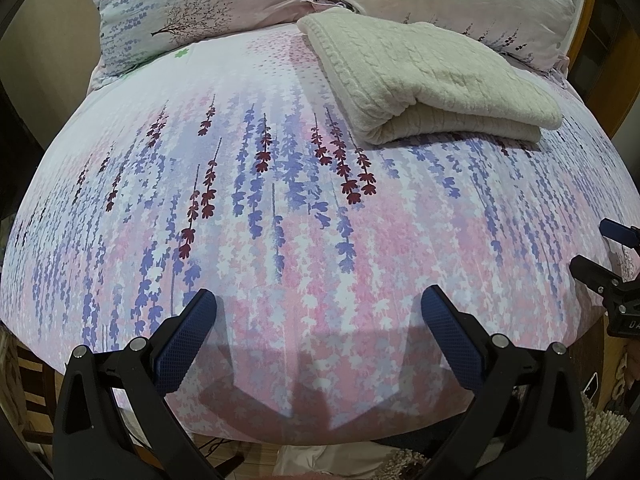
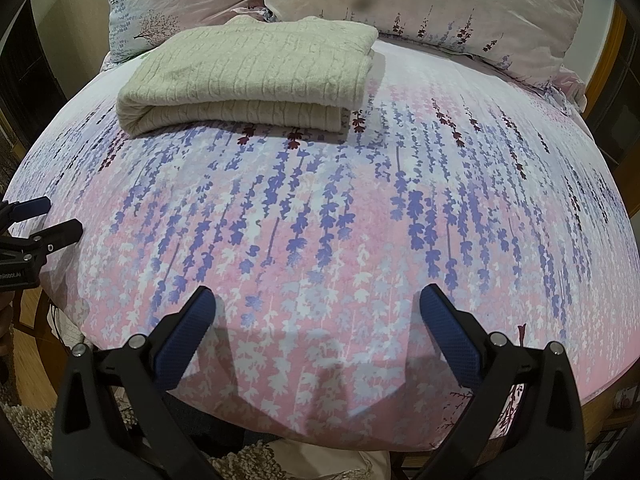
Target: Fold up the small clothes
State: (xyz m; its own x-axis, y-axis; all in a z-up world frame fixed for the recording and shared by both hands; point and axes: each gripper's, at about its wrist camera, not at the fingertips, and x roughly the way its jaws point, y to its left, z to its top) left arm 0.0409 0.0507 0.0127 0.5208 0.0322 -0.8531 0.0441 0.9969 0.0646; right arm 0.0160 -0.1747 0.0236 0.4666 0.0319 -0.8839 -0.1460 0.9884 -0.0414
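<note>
both wrist cams low at the foot of the bed (image 1: pixel 280 240), facing the pillows (image 2: pixel 400 0), left cam sits left, right cam right (each catches the other gripper at its edge), both share the folded sweater (image 1: pixel 432 80) and floral sheet

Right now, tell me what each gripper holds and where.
Nothing. The left gripper and right gripper both hover open over the bedsheet, clear of the folded cream sweater.

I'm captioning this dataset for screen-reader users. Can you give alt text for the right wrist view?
A folded cream knit garment lies at the far left of a floral bedsheet, just before two pillows. The open right gripper hovers empty over the near edge; the left gripper shows at the left border.
</note>
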